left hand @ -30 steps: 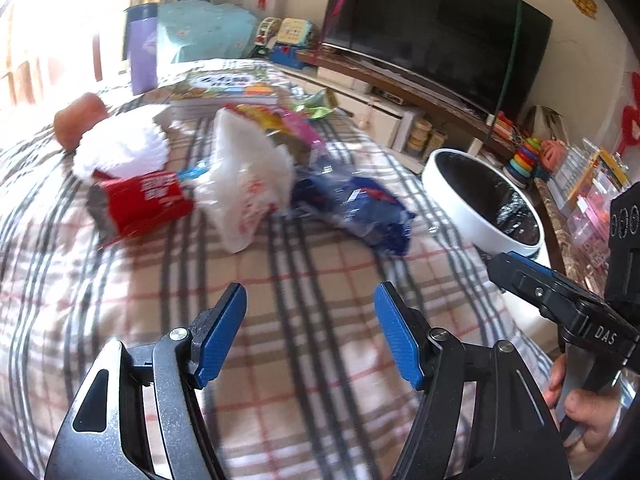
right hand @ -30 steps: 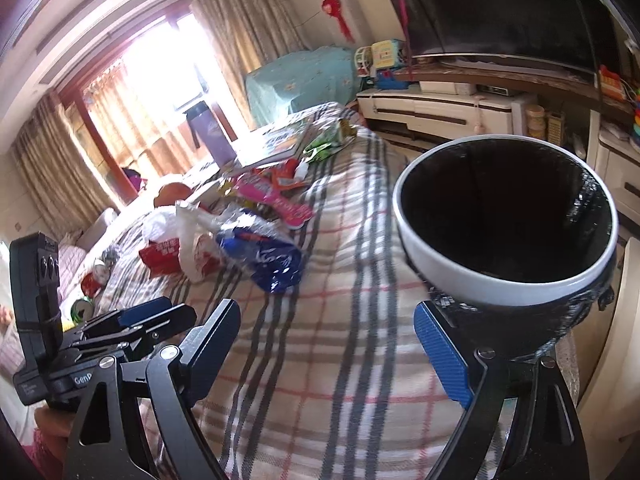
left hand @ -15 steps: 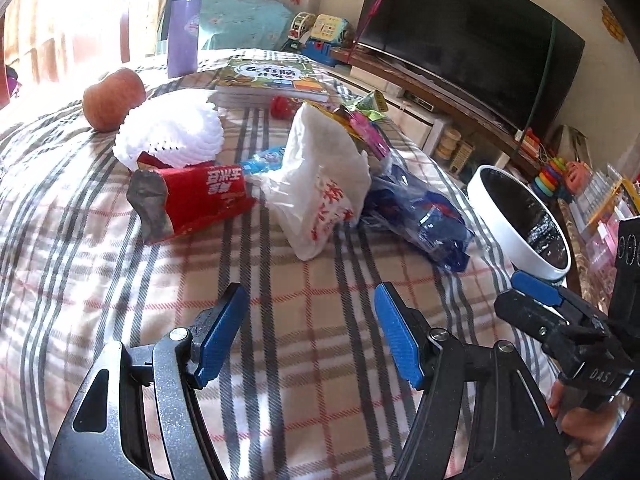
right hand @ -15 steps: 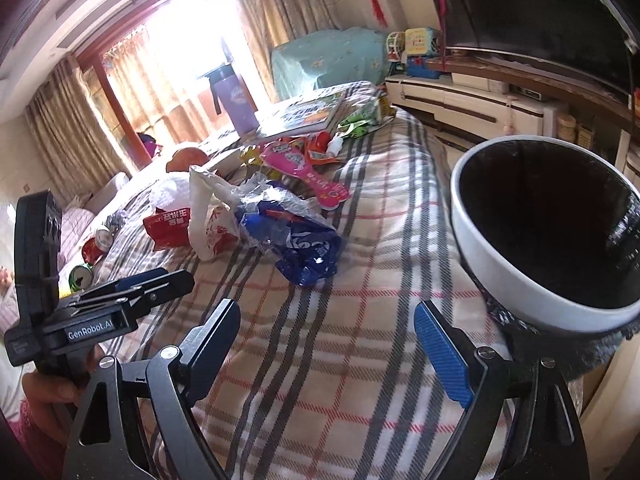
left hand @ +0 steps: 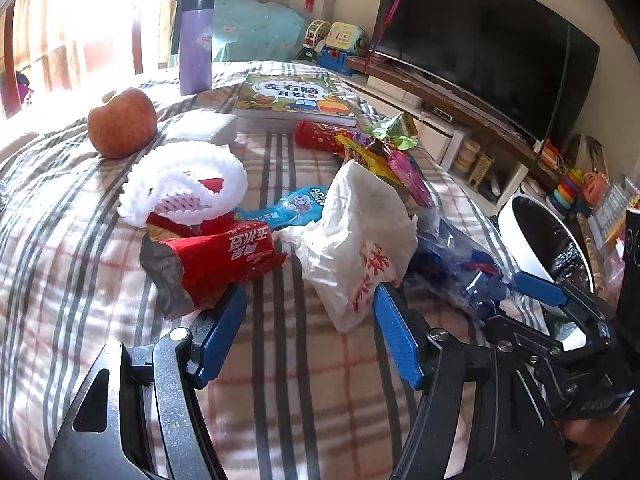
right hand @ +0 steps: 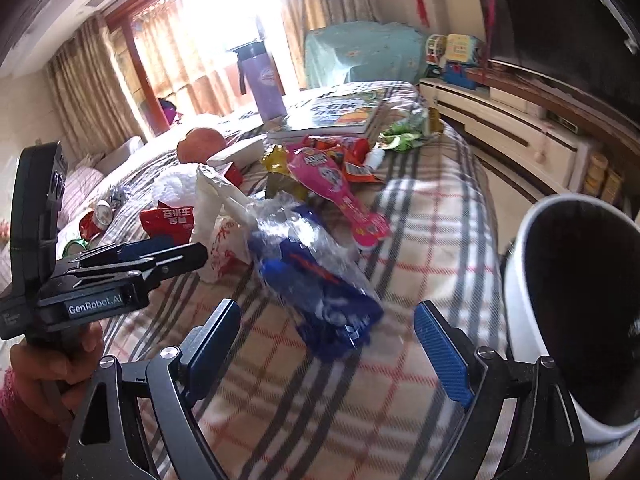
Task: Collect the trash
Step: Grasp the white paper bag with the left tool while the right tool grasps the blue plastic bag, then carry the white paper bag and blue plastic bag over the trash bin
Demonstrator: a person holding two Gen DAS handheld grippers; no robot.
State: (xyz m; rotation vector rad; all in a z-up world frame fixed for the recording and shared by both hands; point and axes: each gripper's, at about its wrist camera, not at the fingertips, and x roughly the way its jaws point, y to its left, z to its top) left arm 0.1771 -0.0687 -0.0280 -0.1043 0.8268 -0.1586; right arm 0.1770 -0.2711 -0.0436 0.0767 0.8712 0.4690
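Observation:
A heap of trash lies on the plaid cloth: a red snack packet [left hand: 224, 260] [right hand: 168, 220], a white plastic bag [left hand: 356, 248] [right hand: 216, 216], a crumpled blue and clear wrapper [left hand: 464, 268] [right hand: 320, 292], a white foam fruit net [left hand: 184, 184], a pink wrapper [right hand: 340, 192] and a light blue wrapper [left hand: 292, 208]. My left gripper [left hand: 310, 328] is open just short of the red packet and the white bag, with nothing between its pads. My right gripper [right hand: 336, 344] stands open right before the blue wrapper. A white bin with a black liner [left hand: 540, 240] [right hand: 568, 300] stands at the right edge.
An apple [left hand: 122, 122], a purple bottle [left hand: 194, 44] and a picture book [left hand: 292, 98] sit farther back on the cloth. A low TV cabinet [right hand: 500, 132] with a dark screen runs along the right. A hand [right hand: 52, 364] holds the left gripper.
Both grippers have moved forward toward the trash heap, which now looks larger and closer. The right gripper has swung left, so the bin sits farther to its right. Jaw openings look unchanged.

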